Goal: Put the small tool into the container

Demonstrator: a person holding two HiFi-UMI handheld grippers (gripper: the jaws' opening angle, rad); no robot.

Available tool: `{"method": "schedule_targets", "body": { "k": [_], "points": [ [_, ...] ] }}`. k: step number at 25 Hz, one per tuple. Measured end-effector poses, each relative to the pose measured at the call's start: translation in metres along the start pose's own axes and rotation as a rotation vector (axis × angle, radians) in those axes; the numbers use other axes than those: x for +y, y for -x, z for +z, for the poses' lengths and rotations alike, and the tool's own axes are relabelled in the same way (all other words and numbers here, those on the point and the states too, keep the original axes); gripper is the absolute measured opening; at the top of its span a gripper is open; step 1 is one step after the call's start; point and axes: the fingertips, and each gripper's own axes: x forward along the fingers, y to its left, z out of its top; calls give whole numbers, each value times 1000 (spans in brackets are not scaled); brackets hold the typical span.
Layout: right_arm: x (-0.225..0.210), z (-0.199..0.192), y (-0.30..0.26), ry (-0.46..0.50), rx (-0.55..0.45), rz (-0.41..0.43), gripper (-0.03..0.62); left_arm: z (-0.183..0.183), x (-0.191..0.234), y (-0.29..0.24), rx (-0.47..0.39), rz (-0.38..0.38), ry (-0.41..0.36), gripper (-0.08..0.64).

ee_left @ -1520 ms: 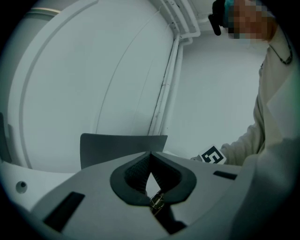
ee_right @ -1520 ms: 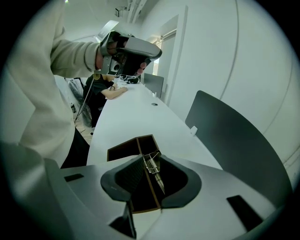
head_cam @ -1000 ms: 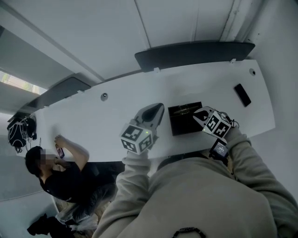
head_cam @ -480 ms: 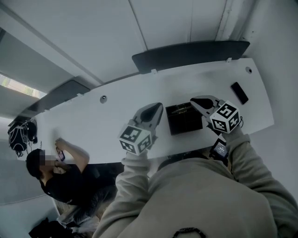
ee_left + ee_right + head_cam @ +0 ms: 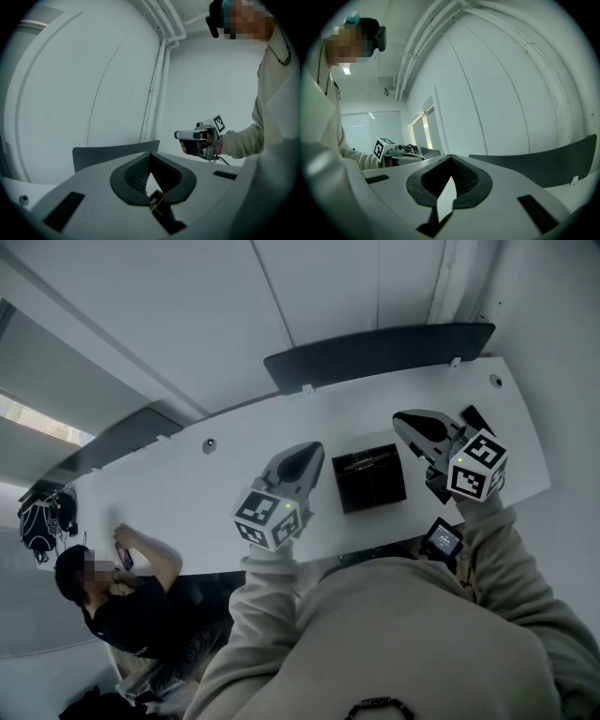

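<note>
- Table [image 5: 187, 486]: white, curved surface crossing the middle of the head view from lower left to upper right. A dark panel [image 5: 375, 345] runs along its upper edge.
- Container [image 5: 373, 491]: black, square, open-topped box on the table right of centre. It sits between the two grippers and neither touches it.
- Small tool [image 5: 367, 461]: thin brass-coloured glint inside the container, against its upper wall. It is too small for its shape to be made out.
- Left gripper [image 5: 306, 457]: just left of the container, pointing to the upper right of the frame. In the left gripper view its jaws meet at the tips. A brass-coloured piece [image 5: 155, 202] shows low in the slit behind those tips; whether it is gripped or lies beyond cannot be told.
- Right gripper [image 5: 409, 421]: right of the container and higher in the frame, pointing to the upper left. In the right gripper view the jaws are closed tip to tip, with only white surface showing through the slit.
- Dark flat object [image 5: 472, 414]: on the table at upper right, partly hidden behind the right gripper.
- Person [image 5: 122, 601]: in dark clothing at lower left of the head view, at the table's near edge, well apart from the container.
</note>
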Motion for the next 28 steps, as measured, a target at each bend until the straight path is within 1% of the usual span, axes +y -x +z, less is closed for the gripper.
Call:
{"method": "schedule_targets", "body": {
  "k": [5, 11, 15, 21, 25, 28],
  "points": [
    [-2, 8, 1, -7, -29, -5, 20, 11, 1, 5, -11, 5, -21, -5],
    [-4, 23, 0, 47, -59, -44, 19, 17, 3, 11, -27, 22, -29, -5],
    [-3, 29, -4, 64, -57, -32, 18, 22, 9, 13, -34, 28, -34, -5],
    [-3, 25, -9, 52, -57, -20, 18, 26, 15, 13, -41, 35, -42, -5],
    [-3, 22, -14, 62, -46, -10, 18, 23, 16, 10, -32, 31, -47, -5],
    [2, 17, -18, 82, -31, 16, 18, 20, 17, 7, -32, 24, -47, -5]
  ]
}}
